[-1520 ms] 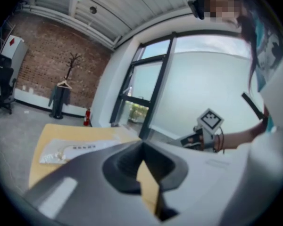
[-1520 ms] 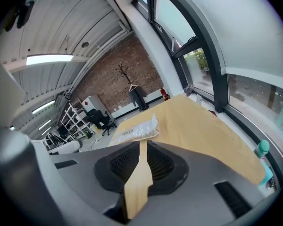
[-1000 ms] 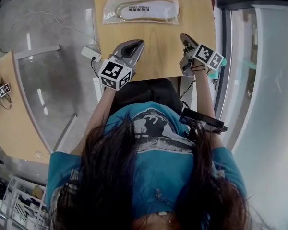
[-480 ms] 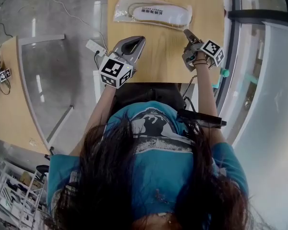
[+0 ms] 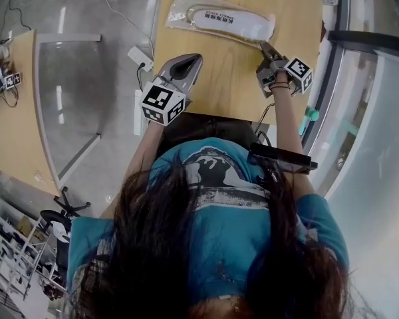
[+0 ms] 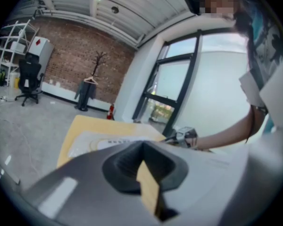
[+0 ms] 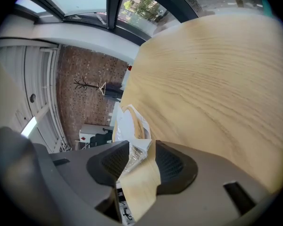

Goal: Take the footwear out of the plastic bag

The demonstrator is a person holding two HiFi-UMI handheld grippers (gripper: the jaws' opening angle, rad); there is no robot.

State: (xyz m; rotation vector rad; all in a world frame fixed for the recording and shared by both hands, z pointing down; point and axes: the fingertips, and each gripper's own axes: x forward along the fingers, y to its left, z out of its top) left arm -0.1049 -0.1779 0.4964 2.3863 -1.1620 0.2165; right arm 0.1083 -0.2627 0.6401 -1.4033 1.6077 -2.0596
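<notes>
At the far left of the head view we note a second table [image 5: 13, 111] on the grey floor [image 5: 86, 18]. A white power strip [image 5: 141, 57] lies on the floor just beside the left edge of the wooden table [image 5: 219, 78].

The left gripper [image 5: 189, 62] is held over the near left part of the wooden table and points toward its far edge. Its marker cube [image 5: 163, 104] faces the camera. In the left gripper view its jaws stand together [image 6: 144, 161] with nothing between them. This gripper is apart from the plastic bag [image 5: 219, 18].

The plastic bag lies flat across the far part of the table, long side running left to right. The footwear [image 5: 243, 24], white with a tan rim, is fully inside the bag.

The right gripper [image 5: 265, 47] is at the bag's right end. Its jaws have just been opening and now stand apart. In the right gripper view [image 7: 141, 157] the crinkled end of the bag [image 7: 132, 126] lies between the pads. We see no pad pressing on it.

At the far right a window [image 5: 372, 111] runs beside the table.
</notes>
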